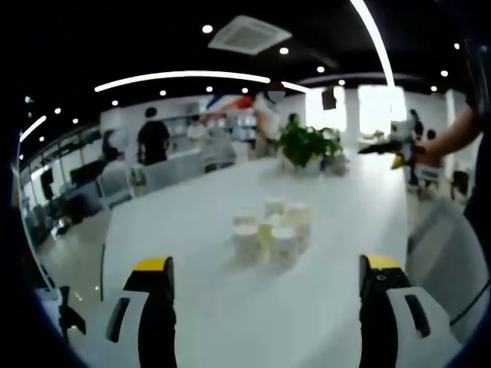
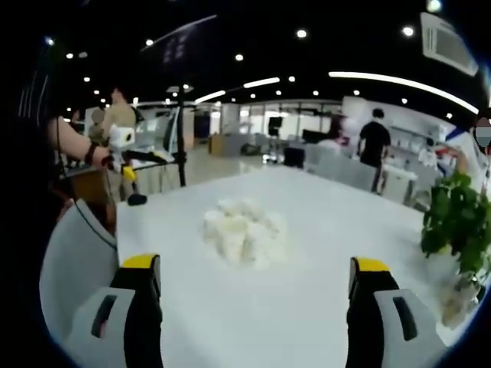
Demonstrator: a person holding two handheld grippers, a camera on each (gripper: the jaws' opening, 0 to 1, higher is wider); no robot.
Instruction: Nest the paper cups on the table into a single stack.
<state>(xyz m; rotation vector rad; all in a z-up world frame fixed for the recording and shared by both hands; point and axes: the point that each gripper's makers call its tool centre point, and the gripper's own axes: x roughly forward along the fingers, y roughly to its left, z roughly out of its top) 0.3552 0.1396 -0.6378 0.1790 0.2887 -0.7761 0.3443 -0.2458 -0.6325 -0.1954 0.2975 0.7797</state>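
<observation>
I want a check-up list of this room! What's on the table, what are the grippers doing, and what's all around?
Surface: white table, mostly bare.
Job's things: paper cups clustered loosely mid-table, not yet one stack; blurred in the right gripper view.
Clutter: potted plant at the table's far end.
Grippers: left gripper open, holding nothing, short of the cups; right gripper open, holding nothing, short of the cups.
Cables: nothing seen.
Surroundings: open office with ceiling lights; person in black top standing beyond the table; chair at the table edge.
</observation>
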